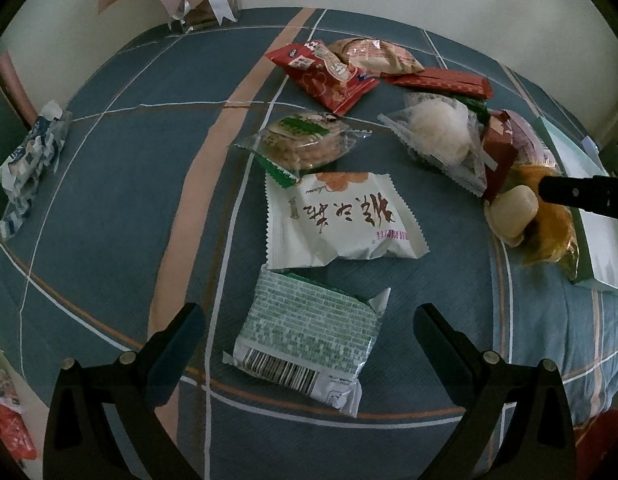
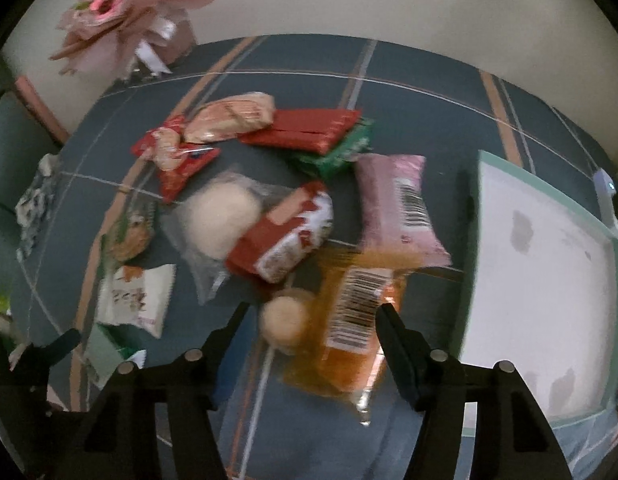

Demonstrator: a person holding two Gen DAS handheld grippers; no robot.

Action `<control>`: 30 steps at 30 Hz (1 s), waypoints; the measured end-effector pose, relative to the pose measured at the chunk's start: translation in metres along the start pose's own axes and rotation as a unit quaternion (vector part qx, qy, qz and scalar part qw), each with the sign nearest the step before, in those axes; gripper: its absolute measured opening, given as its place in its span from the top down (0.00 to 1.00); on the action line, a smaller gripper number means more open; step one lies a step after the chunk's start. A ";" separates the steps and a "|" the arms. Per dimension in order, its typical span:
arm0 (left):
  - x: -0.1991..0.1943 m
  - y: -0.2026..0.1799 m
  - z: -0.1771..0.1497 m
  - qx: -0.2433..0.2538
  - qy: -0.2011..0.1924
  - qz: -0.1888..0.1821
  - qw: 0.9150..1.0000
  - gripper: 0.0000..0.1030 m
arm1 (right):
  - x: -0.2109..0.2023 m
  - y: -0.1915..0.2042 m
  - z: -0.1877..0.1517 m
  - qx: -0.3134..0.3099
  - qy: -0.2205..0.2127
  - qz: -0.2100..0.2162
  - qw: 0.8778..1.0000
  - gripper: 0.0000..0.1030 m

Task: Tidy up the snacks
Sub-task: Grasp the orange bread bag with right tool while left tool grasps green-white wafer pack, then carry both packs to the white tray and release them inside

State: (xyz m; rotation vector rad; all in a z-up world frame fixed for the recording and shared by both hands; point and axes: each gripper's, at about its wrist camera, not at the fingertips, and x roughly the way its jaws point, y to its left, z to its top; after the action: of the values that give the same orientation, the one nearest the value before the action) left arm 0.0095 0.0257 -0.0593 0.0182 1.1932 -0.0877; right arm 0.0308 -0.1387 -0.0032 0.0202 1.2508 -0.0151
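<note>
The blue plaid cloth (image 1: 109,200) is carrying scattered snacks beside an empty white tray (image 2: 541,300). The left gripper (image 1: 309,336) is hovering wide open over a green-printed packet (image 1: 309,340), touching nothing. The right gripper (image 2: 309,316) is straddling an orange packet (image 2: 349,328) and a pale round bun (image 2: 285,320); whether its fingers are pressing them cannot be told.

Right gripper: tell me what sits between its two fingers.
In the right wrist view, the right gripper straddles an orange snack packet with a barcode and a pale round bun beside it. The blurred picture does not show whether the pads touch.
</note>
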 end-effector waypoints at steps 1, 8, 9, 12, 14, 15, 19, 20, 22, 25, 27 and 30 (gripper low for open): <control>0.000 -0.001 -0.001 0.002 0.000 -0.001 1.000 0.04 | 0.001 -0.004 0.000 0.006 0.003 -0.008 1.000 0.36; 0.005 -0.008 -0.005 0.006 0.008 -0.009 1.000 0.24 | 0.014 -0.023 -0.003 0.036 0.037 -0.015 0.999 0.36; 0.005 -0.008 -0.005 0.005 0.008 -0.008 1.000 0.27 | 0.017 -0.025 -0.004 0.040 0.043 -0.018 0.998 0.36; 0.005 -0.007 -0.006 0.003 0.008 -0.010 1.000 0.31 | 0.027 -0.029 -0.007 0.051 0.061 -0.006 0.997 0.36; 0.005 -0.006 -0.008 0.003 0.007 -0.010 1.000 0.32 | 0.032 -0.030 -0.008 0.054 0.069 -0.001 0.996 0.36; 0.005 -0.006 -0.008 0.003 0.006 -0.010 1.000 0.33 | 0.034 -0.030 -0.009 0.055 0.070 0.001 0.996 0.40; 0.003 -0.004 -0.010 0.001 0.004 -0.013 1.000 0.37 | 0.035 -0.033 -0.010 0.061 0.068 0.005 0.996 0.56; 0.002 -0.003 -0.010 0.001 0.004 -0.014 1.000 0.37 | 0.035 -0.035 -0.011 0.062 0.065 0.005 0.996 0.56; -0.001 -0.004 -0.011 0.001 0.002 -0.017 1.000 0.41 | 0.033 -0.037 -0.014 0.063 0.062 0.009 0.996 0.58; -0.005 -0.005 -0.011 0.002 0.001 -0.019 1.000 0.43 | 0.030 -0.039 -0.015 0.065 0.058 0.018 0.996 0.59; -0.008 -0.005 -0.010 0.002 -0.001 -0.016 1.000 0.43 | 0.026 -0.040 -0.016 0.066 0.055 0.022 0.996 0.59; -0.019 -0.004 -0.010 -0.001 -0.008 -0.014 1.000 0.43 | 0.017 -0.040 -0.015 0.066 0.049 0.025 0.996 0.59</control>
State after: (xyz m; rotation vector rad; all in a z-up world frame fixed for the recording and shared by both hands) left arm -0.0072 0.0233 -0.0458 -0.0012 1.1784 -0.1113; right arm 0.0210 -0.1779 -0.0245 0.1689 1.3447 -0.0541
